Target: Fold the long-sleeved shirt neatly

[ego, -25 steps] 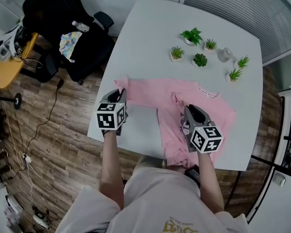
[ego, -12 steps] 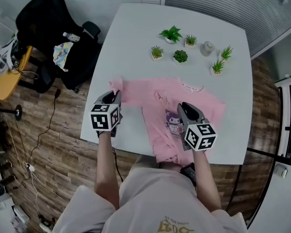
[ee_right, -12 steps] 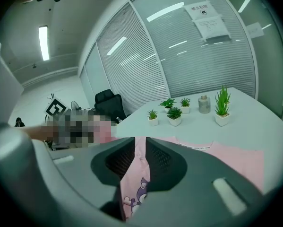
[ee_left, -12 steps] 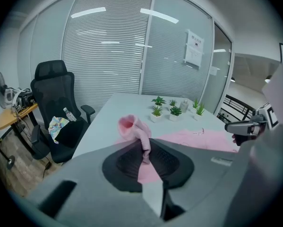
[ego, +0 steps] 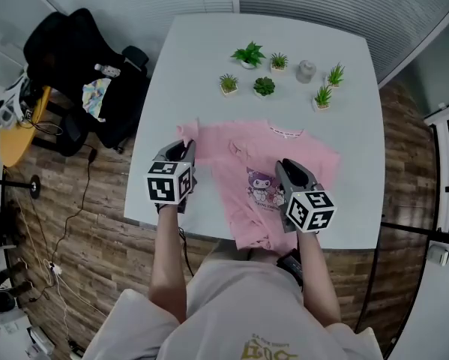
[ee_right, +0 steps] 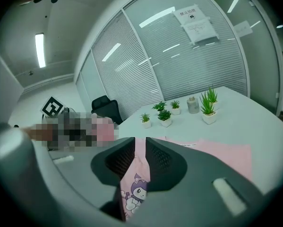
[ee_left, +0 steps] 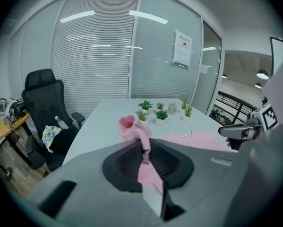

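A pink long-sleeved shirt (ego: 284, 145) with a cartoon print (ego: 260, 182) lies on the white table (ego: 209, 58). One sleeve stretches toward the table's left edge. My left gripper (ego: 185, 148) is shut on that sleeve's cuff (ee_left: 132, 126). In the left gripper view the cuff stands up out of the left gripper (ee_left: 143, 143). My right gripper (ego: 282, 166) is shut on a fold of the shirt's body beside the print. In the right gripper view pink cloth with the print (ee_right: 134, 193) runs between the jaws of the right gripper (ee_right: 140, 148).
Several small potted plants (ego: 264, 86) and a grey jar (ego: 306, 70) stand at the table's far side. A black office chair (ego: 82, 43) with a cloth and a bottle on it is left of the table. The table's near edge (ego: 209, 227) is just under both grippers.
Both grippers have shifted together with the pink cloth they hold, and the left one has carried the cuff up off the table. Neither grip has changed.
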`<action>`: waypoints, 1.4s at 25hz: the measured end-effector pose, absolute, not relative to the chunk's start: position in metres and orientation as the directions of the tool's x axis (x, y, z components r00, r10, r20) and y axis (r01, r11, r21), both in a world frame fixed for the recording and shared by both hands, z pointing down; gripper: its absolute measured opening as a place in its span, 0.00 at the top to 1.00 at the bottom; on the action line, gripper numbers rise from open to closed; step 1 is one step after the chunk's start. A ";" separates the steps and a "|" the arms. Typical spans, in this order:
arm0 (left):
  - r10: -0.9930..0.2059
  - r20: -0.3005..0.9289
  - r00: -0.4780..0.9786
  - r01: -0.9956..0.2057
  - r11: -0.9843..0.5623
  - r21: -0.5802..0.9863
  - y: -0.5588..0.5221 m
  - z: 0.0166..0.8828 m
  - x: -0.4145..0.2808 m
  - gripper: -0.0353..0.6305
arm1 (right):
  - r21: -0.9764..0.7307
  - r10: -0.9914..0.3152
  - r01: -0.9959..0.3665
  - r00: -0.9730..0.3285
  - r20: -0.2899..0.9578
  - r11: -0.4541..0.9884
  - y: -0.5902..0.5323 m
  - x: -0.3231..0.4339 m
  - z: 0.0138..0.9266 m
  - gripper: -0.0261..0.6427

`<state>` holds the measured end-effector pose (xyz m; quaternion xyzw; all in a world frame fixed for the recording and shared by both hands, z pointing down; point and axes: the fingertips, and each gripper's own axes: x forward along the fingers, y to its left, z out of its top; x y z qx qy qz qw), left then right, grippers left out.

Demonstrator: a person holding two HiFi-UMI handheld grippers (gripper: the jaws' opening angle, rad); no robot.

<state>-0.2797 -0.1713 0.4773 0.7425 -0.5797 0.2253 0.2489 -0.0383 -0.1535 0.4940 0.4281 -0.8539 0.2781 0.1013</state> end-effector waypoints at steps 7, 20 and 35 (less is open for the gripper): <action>-0.751 0.606 0.264 -0.959 -0.270 0.084 -0.172 0.454 -0.243 0.89 | -0.412 -0.705 -0.791 -0.600 0.378 0.453 -0.148 -0.018 0.487 0.84; -0.719 0.595 0.359 -0.914 -0.399 0.069 -0.171 0.439 -0.161 0.89 | -0.436 -0.758 -0.817 -0.544 0.360 0.379 -0.127 0.035 0.484 0.84; -0.680 0.585 0.442 -0.846 -0.533 0.020 -0.177 0.428 -0.069 0.89 | -0.435 -0.785 -0.841 -0.494 0.374 0.322 -0.113 0.086 0.488 0.84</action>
